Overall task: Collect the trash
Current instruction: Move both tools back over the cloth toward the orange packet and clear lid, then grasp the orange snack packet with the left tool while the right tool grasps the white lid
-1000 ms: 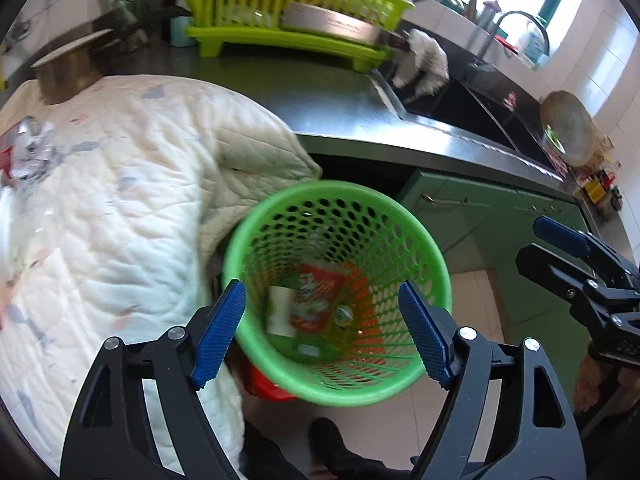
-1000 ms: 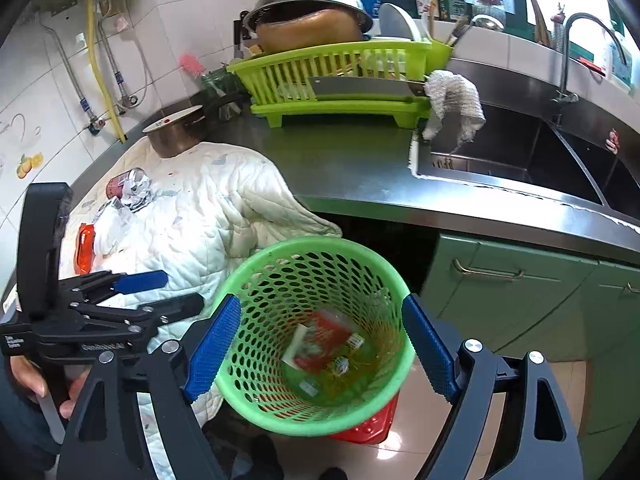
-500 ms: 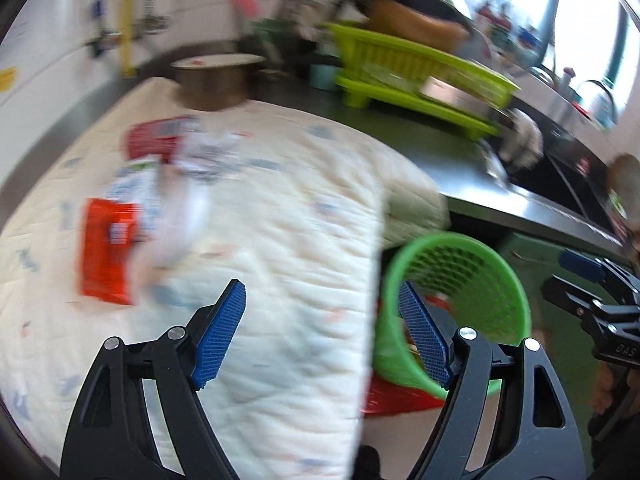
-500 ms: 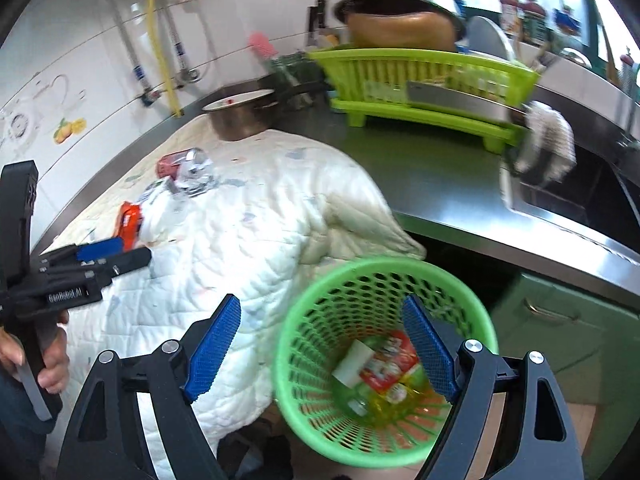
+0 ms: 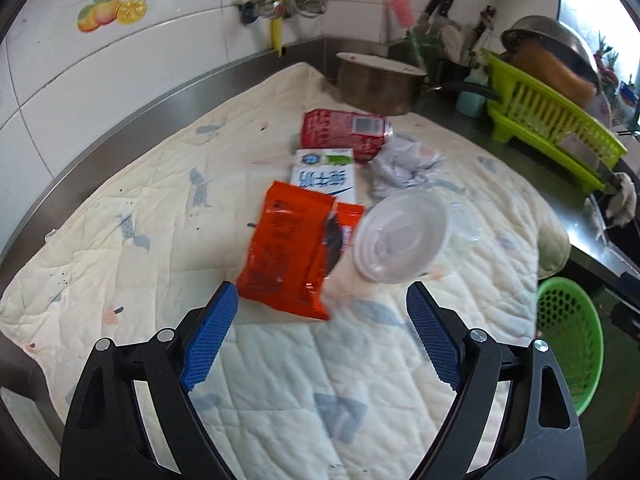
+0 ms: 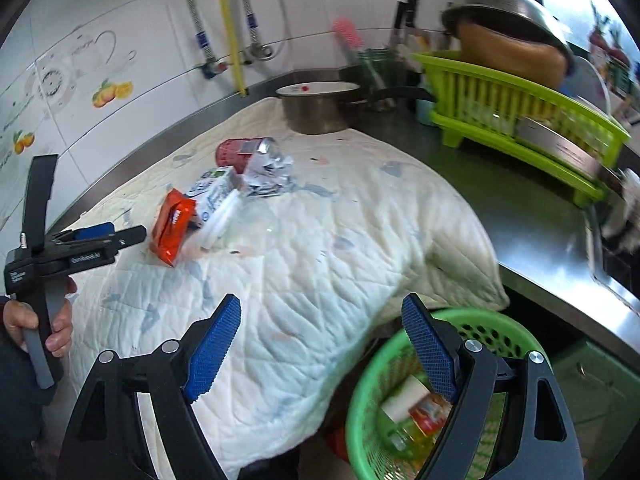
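Left wrist view, far left: white wall tiles with a fruit decal (image 5: 112,10) at upper left, steel surface (image 5: 132,110) edge running diagonally below. Cream quilted cloth (image 5: 160,208) covers most of the surface. Lower middle: left tool (image 5: 322,340), blue pads spread and opening wider, nothing between them, hovering above the cloth just short of the trash pile. Pile at frame centre: orange-red snack wrapper (image 5: 286,248), print too blurred to read; behind it a white carton (image 5: 324,176) with blue Chinese characters, upside down from here, and a green band; behind that a red can (image 5: 344,134) on its side with white lettering, not legible. Right of the wrapper a clear plastic cup (image 5: 400,238) lies on its side, mouth toward the camera; crumpled paper (image 5: 404,166) sits above it. Upper right: steel pot (image 5: 378,86), lime dish rack (image 5: 552,120). Lower right edge: green basket (image 5: 568,336) below the surface edge. Right wrist view, left edge: a hand (image 6: 40,320) grips the left tool's handle; a small white label on that tool's body is partly readable, too small to be sure. Same trash cluster sits at upper left of centre on the cloth. Lower middle: right tool (image 6: 320,344), pads spread wide, empty, over the cloth's hanging edge. Lower right: basket holding a wrapper (image 6: 424,412) and other blurred trash, partly behind the right pad.
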Tool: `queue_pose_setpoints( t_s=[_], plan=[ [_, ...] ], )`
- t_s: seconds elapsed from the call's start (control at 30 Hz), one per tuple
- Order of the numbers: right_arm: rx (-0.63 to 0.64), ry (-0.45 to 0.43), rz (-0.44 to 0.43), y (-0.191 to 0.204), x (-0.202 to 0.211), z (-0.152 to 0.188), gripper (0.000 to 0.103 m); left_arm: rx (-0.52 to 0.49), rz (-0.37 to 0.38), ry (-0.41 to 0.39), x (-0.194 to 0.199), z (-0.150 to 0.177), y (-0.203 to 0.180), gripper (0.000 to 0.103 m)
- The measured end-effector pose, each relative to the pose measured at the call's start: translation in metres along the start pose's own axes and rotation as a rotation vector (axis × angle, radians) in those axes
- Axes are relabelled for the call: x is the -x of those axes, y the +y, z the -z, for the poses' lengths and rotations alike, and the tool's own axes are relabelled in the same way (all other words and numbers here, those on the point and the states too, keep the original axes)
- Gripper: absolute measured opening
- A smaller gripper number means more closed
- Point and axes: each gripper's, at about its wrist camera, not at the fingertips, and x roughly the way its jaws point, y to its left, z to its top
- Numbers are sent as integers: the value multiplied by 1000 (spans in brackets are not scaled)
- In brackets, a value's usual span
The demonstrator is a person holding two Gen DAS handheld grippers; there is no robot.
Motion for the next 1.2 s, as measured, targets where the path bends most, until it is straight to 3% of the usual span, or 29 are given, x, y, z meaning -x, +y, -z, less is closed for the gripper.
queue_pose_setpoints(
  t_s=[0.43,0.8,0.9,1.1,1.2],
  plan=[
    [63,63,-132,65,-55,-33,75,-11,22,80,-50,-8,17,85],
    [51,117,-165,88,-88,-41,68,-8,61,110,-75,-15,24,83],
    [25,136,-172,89,-96,-42,62,-4,94,108,-78,-16,26,57],
    [-39,168,-209,94,-114,-43,53,13,150,69,-67,-14,35,21],
    [-79,180,-225,98,-123,-46,51,23,164,47,-58,-13,41,15]
  ],
)
